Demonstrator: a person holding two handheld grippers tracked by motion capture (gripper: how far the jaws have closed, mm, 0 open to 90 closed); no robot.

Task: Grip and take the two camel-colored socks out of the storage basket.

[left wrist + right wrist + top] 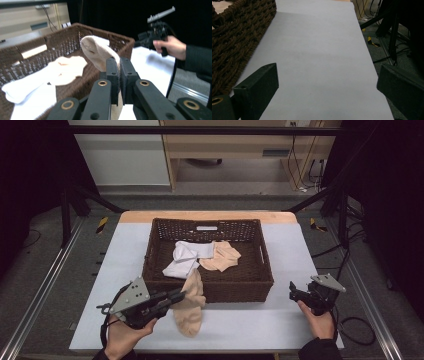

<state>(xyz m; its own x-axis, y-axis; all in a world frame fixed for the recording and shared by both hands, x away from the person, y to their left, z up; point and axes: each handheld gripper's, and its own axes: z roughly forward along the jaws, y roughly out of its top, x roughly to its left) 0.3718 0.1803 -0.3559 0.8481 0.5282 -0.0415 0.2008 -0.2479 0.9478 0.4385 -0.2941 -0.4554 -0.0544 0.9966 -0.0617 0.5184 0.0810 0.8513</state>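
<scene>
Sock (190, 306) — beige, pinched in the left gripper (176, 296) — hangs over the basket's (240, 290) near wall by the table's (125, 255) front edge. Lift it clear of the rim before release — the right gripper (295, 293) waits with jaws apart.

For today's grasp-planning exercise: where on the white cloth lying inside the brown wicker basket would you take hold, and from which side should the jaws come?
Grip the white cloth at its raised, bunched fold near the middle, coming straight down from above. The brown wicker basket has walls on every side, which probably rule out a level approach, and the cloth's flat edges give the jaws little to pinch. The open right gripper is free.
</scene>
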